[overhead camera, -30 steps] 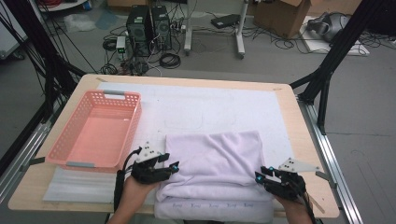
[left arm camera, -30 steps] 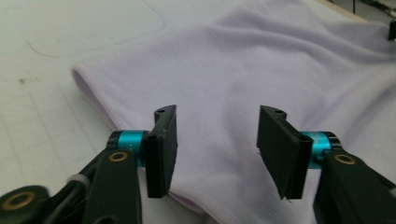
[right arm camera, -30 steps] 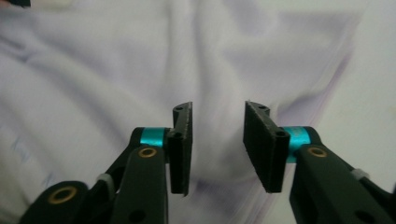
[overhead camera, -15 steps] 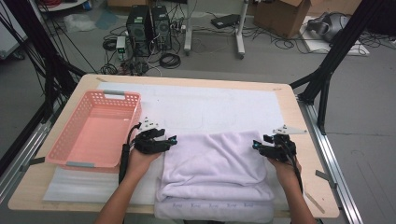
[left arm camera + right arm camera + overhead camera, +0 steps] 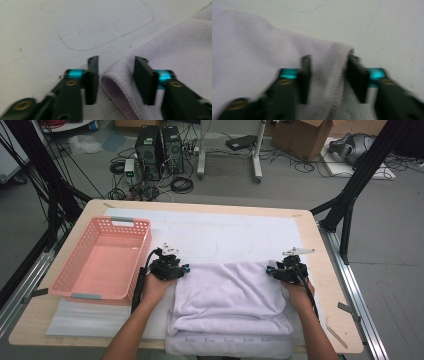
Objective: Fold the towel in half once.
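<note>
the lavender towel [image 5: 232,305] lies folded in the lower middle of the high view, on the white mat [image 5: 225,232] that covers the table [image 5: 310,245], its far edge running across between the two hands. the left gripper [image 5: 184,269] sits at the towel's upper left corner and the right gripper [image 5: 270,271] at its upper right, likely so both ends of that far edge can be taken at once and the cloth handled evenly.

in the left gripper view the jaws have just been closing, yet they stand apart with the rolled corner [image 5: 117,85] between them and a gap showing on each side, so nothing is pinched there. in the right gripper view the jaws have been closing too; the hemmed corner [image 5: 334,75] lies between them, but the picture is blurred, and i judge the pads are not yet pressing on it.

the pink basket [image 5: 102,262] waits at centre left of the high view, just beside the left hand [image 5: 155,287].
</note>
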